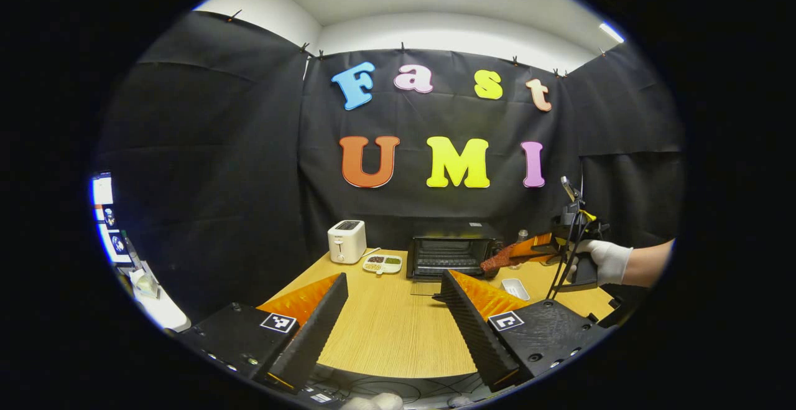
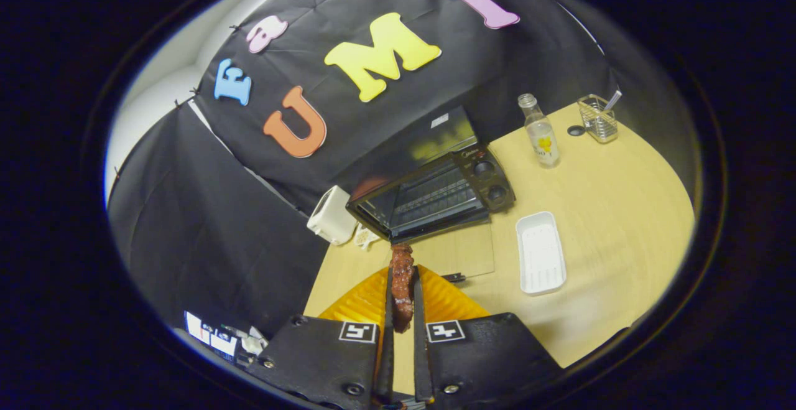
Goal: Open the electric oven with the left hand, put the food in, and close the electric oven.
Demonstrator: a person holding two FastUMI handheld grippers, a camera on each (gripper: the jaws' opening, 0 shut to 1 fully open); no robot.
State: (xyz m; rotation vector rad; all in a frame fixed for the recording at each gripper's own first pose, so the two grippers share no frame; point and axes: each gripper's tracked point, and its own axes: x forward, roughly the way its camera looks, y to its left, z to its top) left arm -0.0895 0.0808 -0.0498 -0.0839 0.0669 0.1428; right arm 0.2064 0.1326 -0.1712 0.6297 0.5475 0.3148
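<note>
A: Where is the electric oven point(image 2: 435, 195) in relation to your tools?

B: It stands at the back of the table point(image 2: 622, 211), door folded down flat in front of it, racks exposed. My left tool point(image 1: 388, 310) hovers in front of the oven, well apart from it, fingers spread wide and gripping nothing

A: And the food?

B: My right tool point(image 2: 401, 301) is clenched on the food point(image 2: 402, 285), a reddish-brown strip pinched between both fingers, its tip just short of the oven's mouth

A: Neighbouring items?

B: White tray point(image 2: 540, 251) right of the oven door, bottle point(image 2: 540, 133) beside the oven's knobs, toaster point(image 1: 347, 241) to its left
</note>
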